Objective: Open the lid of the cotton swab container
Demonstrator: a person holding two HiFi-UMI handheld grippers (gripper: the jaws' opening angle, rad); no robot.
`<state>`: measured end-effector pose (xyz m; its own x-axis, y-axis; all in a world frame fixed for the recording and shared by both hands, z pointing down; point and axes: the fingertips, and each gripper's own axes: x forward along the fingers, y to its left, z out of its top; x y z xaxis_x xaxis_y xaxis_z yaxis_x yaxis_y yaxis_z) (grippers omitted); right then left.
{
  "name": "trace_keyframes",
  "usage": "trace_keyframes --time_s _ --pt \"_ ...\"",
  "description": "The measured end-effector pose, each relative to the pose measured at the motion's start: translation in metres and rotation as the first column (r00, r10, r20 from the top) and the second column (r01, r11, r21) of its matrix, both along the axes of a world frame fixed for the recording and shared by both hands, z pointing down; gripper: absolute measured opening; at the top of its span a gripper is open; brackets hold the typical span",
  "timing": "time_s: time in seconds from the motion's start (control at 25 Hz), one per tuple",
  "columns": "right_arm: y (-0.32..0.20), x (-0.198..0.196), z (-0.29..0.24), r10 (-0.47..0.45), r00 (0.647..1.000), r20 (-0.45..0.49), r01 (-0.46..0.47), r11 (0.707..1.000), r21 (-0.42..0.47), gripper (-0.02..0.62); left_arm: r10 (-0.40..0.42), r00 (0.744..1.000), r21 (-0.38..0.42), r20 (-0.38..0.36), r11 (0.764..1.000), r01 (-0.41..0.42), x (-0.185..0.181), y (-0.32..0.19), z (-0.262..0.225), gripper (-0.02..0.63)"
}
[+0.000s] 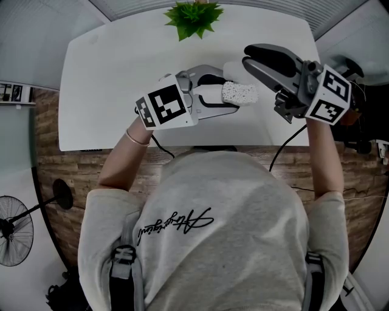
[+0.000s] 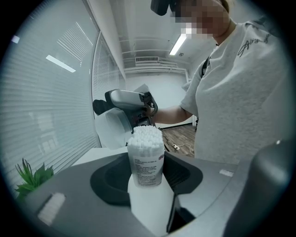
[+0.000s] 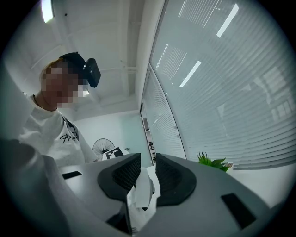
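The lid [image 2: 111, 132] was already off, pinched in the right hand-held gripper [image 3: 148, 172]. The left hand-held gripper [image 1: 220, 92] clamped the open cotton swab container [image 2: 147, 157] above the desk [image 1: 121, 73]. Opening looked essentially done.

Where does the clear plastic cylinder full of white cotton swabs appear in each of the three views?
Head view: the clear plastic cylinder of cotton swabs is just above centre, in the left gripper.
Left gripper view: centre, between the jaws.
Right gripper view: not visible; the jaws hold only a translucent lid.
Shared landmark: the spiky green plant, top centre, lower left, right of centre respectively.
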<state>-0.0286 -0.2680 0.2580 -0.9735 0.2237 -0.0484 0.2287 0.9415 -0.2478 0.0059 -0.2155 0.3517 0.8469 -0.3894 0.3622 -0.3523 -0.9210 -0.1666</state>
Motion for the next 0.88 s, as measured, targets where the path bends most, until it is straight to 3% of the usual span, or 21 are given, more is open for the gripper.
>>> trace_keyframes --time_s 0.36,0.88 --pt "-0.012 0.002 0.011 0.040 0.999 -0.028 -0.040 0.999 0.002 0.087 0.051 0.999 -0.006 -0.020 0.999 -0.051 0.008 0.007 -0.001 0.198" --pt "-0.014 0.003 0.020 0.064 0.997 -0.047 -0.064 0.998 0.002 0.095 0.058 0.997 0.002 -0.041 0.998 -0.058 0.010 0.010 0.001 0.196"
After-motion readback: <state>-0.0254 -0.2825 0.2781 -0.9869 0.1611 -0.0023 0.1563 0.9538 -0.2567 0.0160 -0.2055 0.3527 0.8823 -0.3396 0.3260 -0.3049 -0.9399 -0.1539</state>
